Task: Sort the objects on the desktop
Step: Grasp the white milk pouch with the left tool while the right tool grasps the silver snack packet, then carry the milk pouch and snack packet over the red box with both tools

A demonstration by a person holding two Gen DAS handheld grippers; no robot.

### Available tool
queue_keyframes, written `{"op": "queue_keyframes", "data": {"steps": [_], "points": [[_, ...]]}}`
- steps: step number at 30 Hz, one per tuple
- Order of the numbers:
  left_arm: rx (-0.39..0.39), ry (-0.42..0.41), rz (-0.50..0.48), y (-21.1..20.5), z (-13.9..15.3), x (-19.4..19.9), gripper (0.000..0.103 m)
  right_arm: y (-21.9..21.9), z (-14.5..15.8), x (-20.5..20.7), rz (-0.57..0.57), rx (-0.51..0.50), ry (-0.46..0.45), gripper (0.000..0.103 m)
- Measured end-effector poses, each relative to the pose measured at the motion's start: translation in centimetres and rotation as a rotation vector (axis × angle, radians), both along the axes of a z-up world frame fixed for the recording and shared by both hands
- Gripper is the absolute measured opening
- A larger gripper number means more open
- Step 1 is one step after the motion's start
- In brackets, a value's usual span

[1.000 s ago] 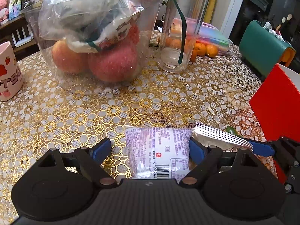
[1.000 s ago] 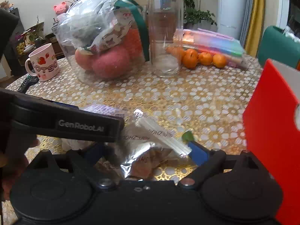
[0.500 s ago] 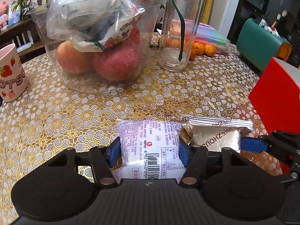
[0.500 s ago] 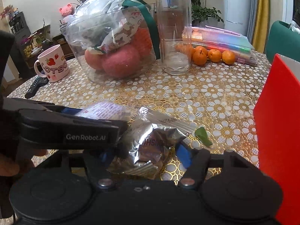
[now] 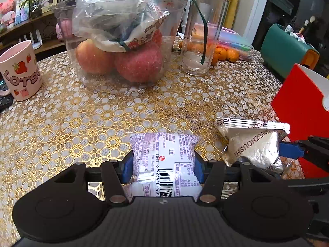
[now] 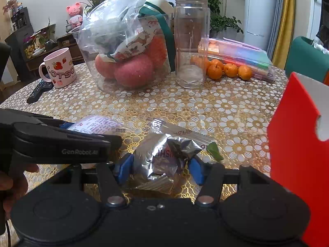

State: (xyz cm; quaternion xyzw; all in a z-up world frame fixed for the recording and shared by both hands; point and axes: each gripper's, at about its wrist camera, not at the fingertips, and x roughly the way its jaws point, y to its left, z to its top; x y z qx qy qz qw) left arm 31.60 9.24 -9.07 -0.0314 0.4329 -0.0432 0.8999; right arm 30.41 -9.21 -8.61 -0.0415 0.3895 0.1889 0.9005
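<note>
While my left gripper (image 5: 163,169) closes on the puffy white-and-purple plastic snack packet (image 5: 164,160) low over the tablecloth, my right gripper (image 6: 159,167) closes on the crinkled silver foil pouch (image 6: 164,158) just beside it; beyond lies gold floral lace tablecloth (image 5: 82,113), then a clear tub of apples (image 5: 123,57).

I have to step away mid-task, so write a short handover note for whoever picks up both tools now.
Left tool: jaws closing on the purple packet, pads pressing its sides.
Right tool: jaws closing on the foil packet, pads touching its sides.
Both packets sit side by side at the near edge of the table, beside the red box.
Done: both packets gripped.
Left: lift them and sort them; no packet has been put away yet.
</note>
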Motion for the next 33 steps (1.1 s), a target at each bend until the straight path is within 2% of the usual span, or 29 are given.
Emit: {"op": "queue_keyframes", "data": {"steps": [10, 24, 33], "points": [[-0.012, -0.017, -0.002, -0.5, 2.6, -2.8, 0.054, -1.5, 2.0, -2.8, 0.017, -0.014, -0.018, 0.058], [-0.016, -0.021, -0.029, -2.2, 6.4, -9.0, 0.054, -4.0, 6.4, -8.3, 0.068, -0.004, -0.067, 0.058], [-0.022, -0.018, -0.054, -4.9, 8.7, -12.5, 0.054, -6.8, 8.5, -11.6, 0.074, 0.013, -0.083, 0.058]]}}
